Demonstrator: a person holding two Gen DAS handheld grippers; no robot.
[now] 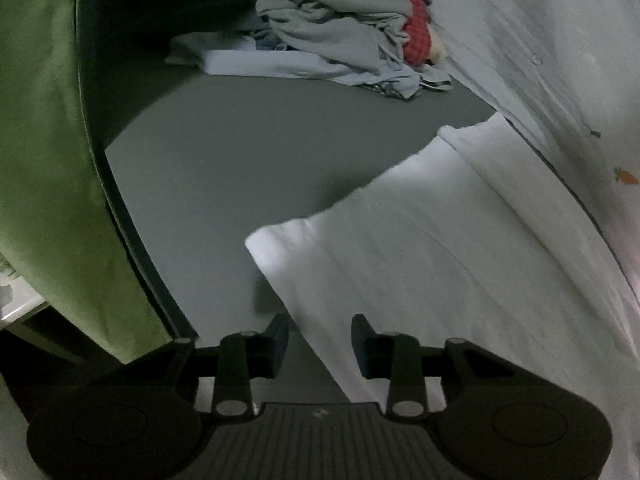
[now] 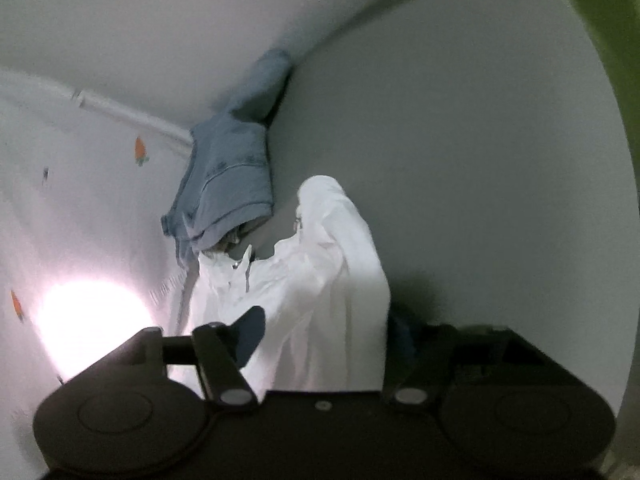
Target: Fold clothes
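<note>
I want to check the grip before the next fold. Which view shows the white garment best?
The right wrist view: the white garment hangs bunched between the right gripper fingers, collar and zipper visible. The left wrist view shows only a flat white panel ahead of the open left gripper.

A domestic setting, probably a bedroom or laundry area, is indicated. A grey work surface (image 1: 224,168) is seen, with a heap of crumpled garments (image 1: 320,32) piled at its far edge and a green cloth (image 1: 52,168) draped along its left edge. A white sheet printed with small orange motifs (image 1: 560,80) is hung along the right edge, and blue denim (image 2: 228,176) is bunched in the corner.
</note>
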